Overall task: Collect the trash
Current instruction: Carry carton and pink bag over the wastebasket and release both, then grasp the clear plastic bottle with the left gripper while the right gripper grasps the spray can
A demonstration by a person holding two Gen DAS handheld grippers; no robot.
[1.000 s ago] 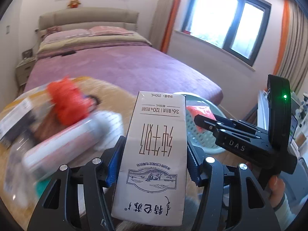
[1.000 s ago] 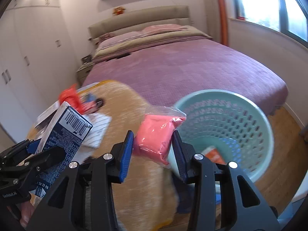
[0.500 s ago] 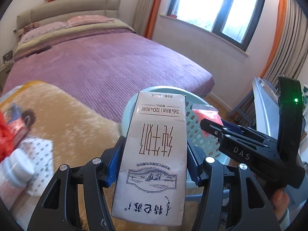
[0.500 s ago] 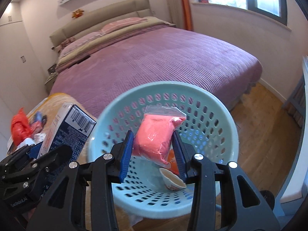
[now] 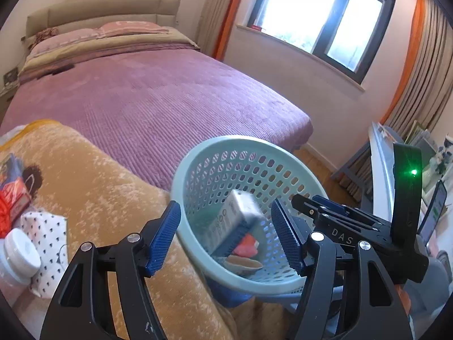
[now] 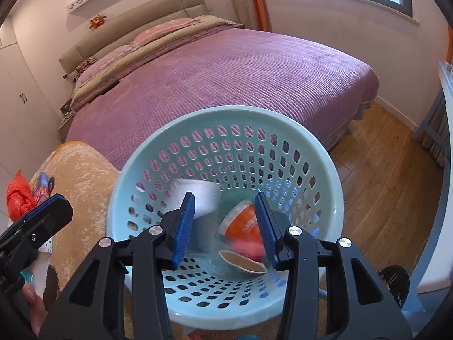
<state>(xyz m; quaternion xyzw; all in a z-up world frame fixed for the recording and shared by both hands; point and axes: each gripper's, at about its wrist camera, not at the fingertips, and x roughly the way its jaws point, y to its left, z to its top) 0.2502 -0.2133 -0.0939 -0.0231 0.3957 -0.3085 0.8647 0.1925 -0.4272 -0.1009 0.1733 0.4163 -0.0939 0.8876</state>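
Both the left gripper [image 5: 226, 238] and right gripper [image 6: 225, 226] are held wide and empty above the round pale-green plastic basket [image 6: 320, 153]; a blurry white carton [image 5: 235, 221] is seen inside, maybe falling.

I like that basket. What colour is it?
The basket is pale mint green, clearest in the right wrist view.

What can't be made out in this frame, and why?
- Milk carton: motion-blurred in both wrist views; print unreadable, and whether it has landed is unclear.
- Pink bag: right wrist view, blurred and partly behind the right hand-held gripper finger.
- Basket floor: near part hidden by both open grippers, including the left hand-held gripper.
- Red bag: cut off by the left view's edge.
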